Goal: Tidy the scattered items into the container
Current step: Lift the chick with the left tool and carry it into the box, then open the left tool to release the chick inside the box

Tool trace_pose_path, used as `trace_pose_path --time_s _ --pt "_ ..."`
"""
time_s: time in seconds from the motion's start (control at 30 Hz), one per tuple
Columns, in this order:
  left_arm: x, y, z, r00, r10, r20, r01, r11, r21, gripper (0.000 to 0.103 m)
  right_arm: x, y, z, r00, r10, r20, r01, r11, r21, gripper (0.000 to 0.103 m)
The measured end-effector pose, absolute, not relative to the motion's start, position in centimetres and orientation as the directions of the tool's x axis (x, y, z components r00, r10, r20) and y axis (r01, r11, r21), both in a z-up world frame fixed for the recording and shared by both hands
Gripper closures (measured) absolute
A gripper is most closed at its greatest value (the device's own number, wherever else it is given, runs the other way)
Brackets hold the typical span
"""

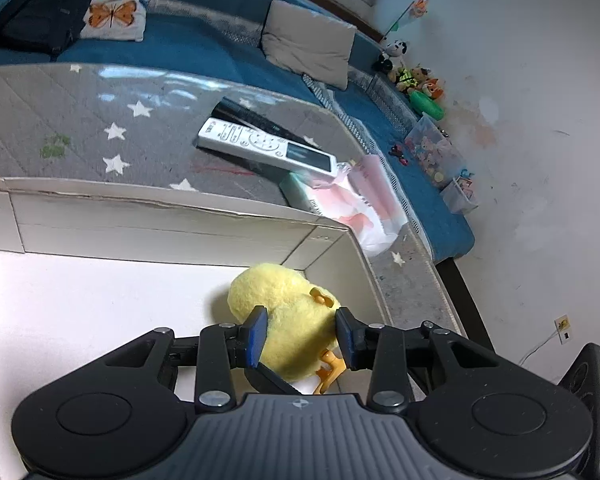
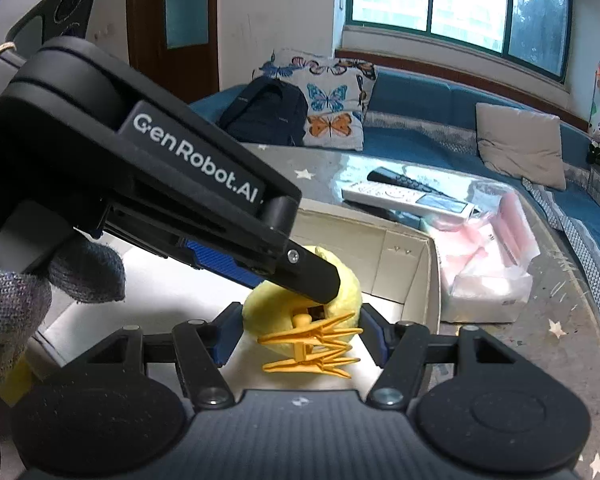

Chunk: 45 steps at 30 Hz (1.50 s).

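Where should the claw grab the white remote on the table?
Around the middle of the white remote, pinching its two long edges, coming down from above. It lies flat, face up, long and thin, so the narrow way fits. A black remote lies right along its far edge, so that side is tight.

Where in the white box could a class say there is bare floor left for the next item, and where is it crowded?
Free: the box floor left of the yellow plush duck. Crowded: the right corner, where the duck sits, clamped by the left gripper, and the right gripper nearby.
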State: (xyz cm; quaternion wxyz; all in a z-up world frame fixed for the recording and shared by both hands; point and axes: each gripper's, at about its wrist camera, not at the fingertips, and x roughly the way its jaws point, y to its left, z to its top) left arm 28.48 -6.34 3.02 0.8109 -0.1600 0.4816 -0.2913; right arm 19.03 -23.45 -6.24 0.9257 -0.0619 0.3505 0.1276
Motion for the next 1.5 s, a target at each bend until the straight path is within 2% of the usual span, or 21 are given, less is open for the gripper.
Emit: trace_pose_path --time_s 0.3,0.73,0.87,0.97,1.33,1.5 --pt "29.2 -6.1 2.0 0.346 -0.639 -0.687 0.287 0.769 -0.571 0.064 19.7 -22.3 -7.1 0.696 0.134 -0.705 -0.286 0.953 -0.101 0.040" --pt "28.0 -6.4 3.4 0.380 -0.623 -0.683 0.302 0.782 -0.545 0.064 19.5 -22.5 -6.9 0.705 0.145 -0.695 -0.284 0.955 -0.089 0.038" --pt "27.1 -6.2 4.0 0.399 -0.616 -0.679 0.314 0.788 -0.530 0.064 18.6 -22.7 -6.7 0.719 0.165 -0.676 -0.287 0.955 -0.072 0.038" --pt "26.2 -6.0 4.6 0.419 -0.612 -0.671 0.323 0.791 -0.520 0.064 17.4 -22.8 -6.1 0.741 0.170 -0.650 -0.278 0.958 -0.067 0.032" --pt "22.4 -5.4 6.9 0.475 -0.600 -0.644 0.362 0.800 -0.479 0.064 13.6 -24.0 -3.1 0.804 0.193 -0.563 -0.273 0.960 -0.061 0.032" --pt "20.2 -5.2 7.7 0.490 -0.602 -0.631 0.380 0.799 -0.466 0.064 11.2 -24.0 -1.9 0.828 0.199 -0.524 -0.276 0.959 -0.071 0.027"
